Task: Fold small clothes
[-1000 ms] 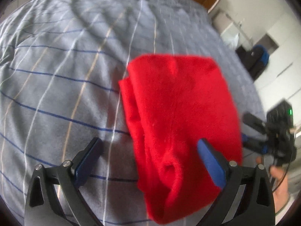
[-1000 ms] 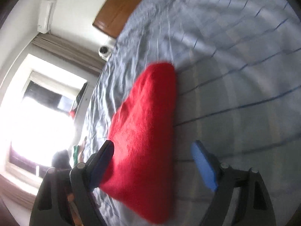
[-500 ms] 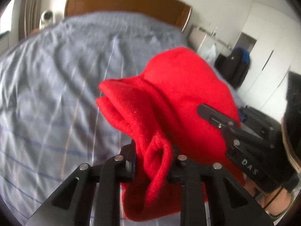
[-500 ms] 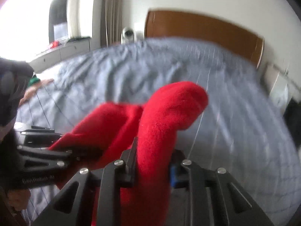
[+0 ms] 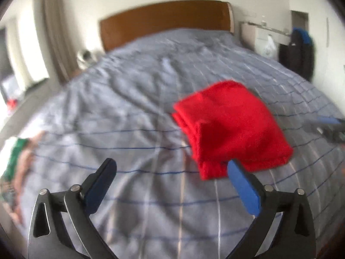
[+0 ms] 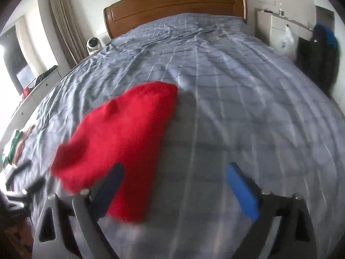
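**Both grippers opening, nothing held**

My left gripper (image 5: 170, 168) is spreading wide; nothing between the fingers, only bedspread (image 5: 129, 112). My right gripper (image 6: 174, 172) is opening too, also gripping nothing. The folded red garment (image 5: 232, 125) is lying on the bedspread just beyond my fingertips, toward the left gripper's right finger (image 5: 243, 185). Wooden headboard (image 6: 174, 2) is sitting far back.
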`<state>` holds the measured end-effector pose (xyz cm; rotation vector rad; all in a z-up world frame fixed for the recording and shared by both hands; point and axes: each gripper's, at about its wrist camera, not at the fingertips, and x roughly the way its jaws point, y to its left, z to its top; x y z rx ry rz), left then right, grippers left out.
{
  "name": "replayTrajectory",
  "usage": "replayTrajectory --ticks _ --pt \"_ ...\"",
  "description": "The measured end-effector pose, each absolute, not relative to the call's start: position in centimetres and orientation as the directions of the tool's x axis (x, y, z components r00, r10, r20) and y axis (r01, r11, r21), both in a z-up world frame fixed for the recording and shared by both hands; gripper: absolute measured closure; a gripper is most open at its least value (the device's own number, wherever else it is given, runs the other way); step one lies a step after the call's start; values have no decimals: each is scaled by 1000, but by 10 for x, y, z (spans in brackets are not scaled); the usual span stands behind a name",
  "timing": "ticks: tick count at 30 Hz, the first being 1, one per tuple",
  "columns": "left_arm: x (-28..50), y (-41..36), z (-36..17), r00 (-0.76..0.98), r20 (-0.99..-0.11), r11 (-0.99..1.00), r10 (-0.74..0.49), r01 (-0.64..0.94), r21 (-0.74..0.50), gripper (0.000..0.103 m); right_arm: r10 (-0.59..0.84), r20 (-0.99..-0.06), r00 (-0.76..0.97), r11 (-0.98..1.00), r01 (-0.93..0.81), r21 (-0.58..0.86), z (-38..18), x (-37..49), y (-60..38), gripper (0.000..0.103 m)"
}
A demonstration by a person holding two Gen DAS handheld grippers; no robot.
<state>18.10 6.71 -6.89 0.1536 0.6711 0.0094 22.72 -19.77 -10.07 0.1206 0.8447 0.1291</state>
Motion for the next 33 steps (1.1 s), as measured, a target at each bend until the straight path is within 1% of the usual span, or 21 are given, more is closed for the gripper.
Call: replayTrajectory --ticks 3,5,9,11,17,18,19,25,30,33 --pt "158 55 -60 780 -601 974 175 -46 223 0 135 -747 651 991 -83 107 -92 190 -201 9" --pt "142 54 -57 772 -603 968 200 -62 241 0 140 -743 654 990 -108 91 -85 155 -198 8" --pt "109 53 -56 699 -708 988 96 16 151 0 156 -755 637 985 -154 74 -78 109 -189 7" --pt "94 55 -61 655 -753 994 63 26 106 0 158 -771 617 983 -175 61 -74 90 -184 7" --pt "59 50 -70 588 -807 994 47 53 97 0 175 -791 586 977 -206 63 -69 52 -179 7" --pt "56 49 -71 578 -815 994 41 57 91 0 175 -792 586 977 -206 63 -69 49 -178 2" --pt "53 48 -71 572 -819 994 39 57 88 0 177 -790 586 976 -208 64 -68 46 -177 0" --pt "48 42 -68 576 -815 994 58 44 102 0 172 -783 598 976 -211 53 -67 39 -169 0" --pt "51 46 -68 566 -821 996 76 3 94 0 177 -790 586 975 -214 60 -70 37 -166 0" --pt "51 51 -63 593 -797 993 109 -36 109 0 180 -797 576 976 -207 71 -71 35 -167 0"
